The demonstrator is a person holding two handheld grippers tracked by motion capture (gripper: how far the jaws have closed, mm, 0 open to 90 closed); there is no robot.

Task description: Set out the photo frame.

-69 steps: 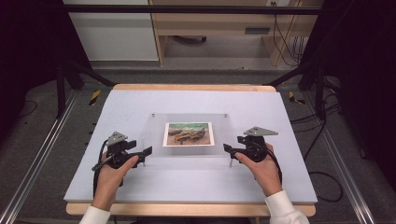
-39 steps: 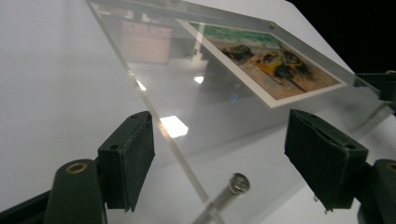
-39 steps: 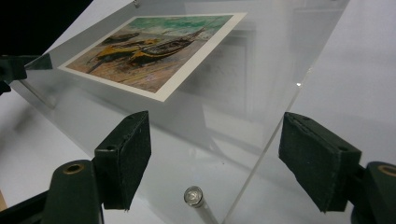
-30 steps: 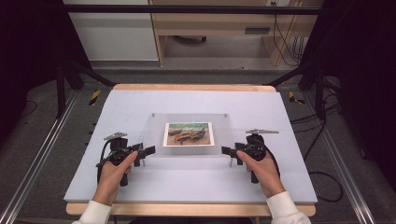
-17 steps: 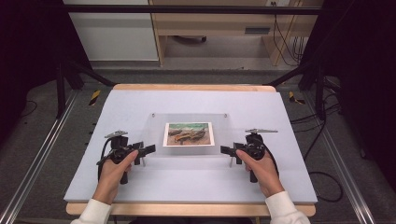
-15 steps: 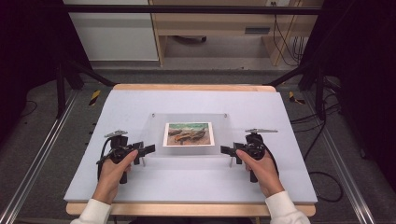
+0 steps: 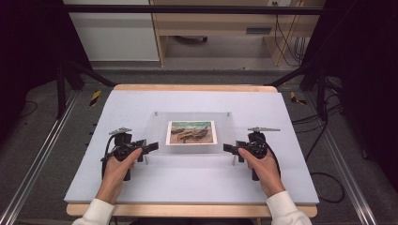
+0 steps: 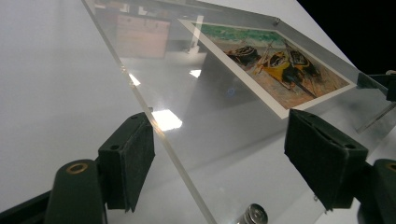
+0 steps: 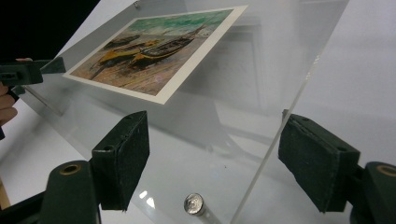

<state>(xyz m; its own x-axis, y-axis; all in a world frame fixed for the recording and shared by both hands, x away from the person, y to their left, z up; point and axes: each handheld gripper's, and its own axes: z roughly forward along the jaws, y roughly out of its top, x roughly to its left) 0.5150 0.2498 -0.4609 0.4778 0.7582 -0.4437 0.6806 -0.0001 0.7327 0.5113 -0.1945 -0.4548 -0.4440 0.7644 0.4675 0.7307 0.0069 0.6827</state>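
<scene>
Both tools, left (image 7: 151, 146) and right (image 7: 228, 148), gape around the clear acrylic picture frame's (image 7: 192, 116) near corners; gripping and lifting remain.

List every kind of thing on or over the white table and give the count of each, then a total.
Clear acrylic picture frame: 1
Boat picture in it: 1
Metal standoff screws at its corners: 4
Hand-held grippers, left gripper and right gripper: 2
Total: 8
</scene>
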